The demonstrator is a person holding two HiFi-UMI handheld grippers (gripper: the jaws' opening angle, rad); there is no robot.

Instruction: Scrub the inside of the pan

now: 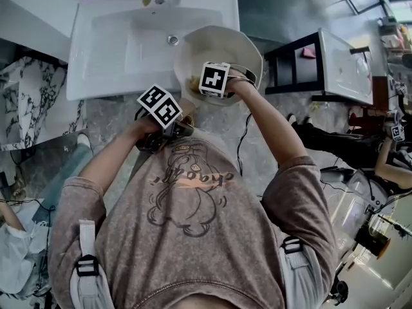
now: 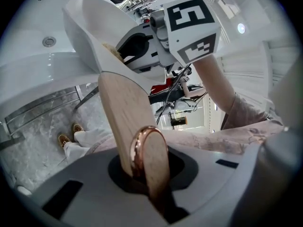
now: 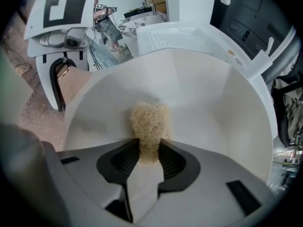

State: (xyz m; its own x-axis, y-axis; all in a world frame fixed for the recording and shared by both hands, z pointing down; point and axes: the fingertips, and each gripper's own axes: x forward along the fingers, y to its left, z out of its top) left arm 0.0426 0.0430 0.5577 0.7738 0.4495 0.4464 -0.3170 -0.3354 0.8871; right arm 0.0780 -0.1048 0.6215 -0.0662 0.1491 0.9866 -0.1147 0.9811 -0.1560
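Left claw [image 2: 144, 171] clamps the wooden handle [image 2: 125, 112], tilting the pan [image 3: 203, 93] at the sink [image 1: 103, 50] rim, while the right claw [image 3: 149, 157], pinching a fibrous scrubber [image 3: 149, 124], meets the inside dead ahead.

Cream pan [image 1: 215, 44], white sink [image 1: 96, 18], grey-veined marble floor [image 1: 111, 114].
The scrubber [image 3: 149, 122] is straw-tan. The handle [image 2: 124, 117] is pale wood with a copper ring [image 2: 136, 146]. The shirt [image 1: 193, 237] is dusty mauve with a dark line-drawn print.
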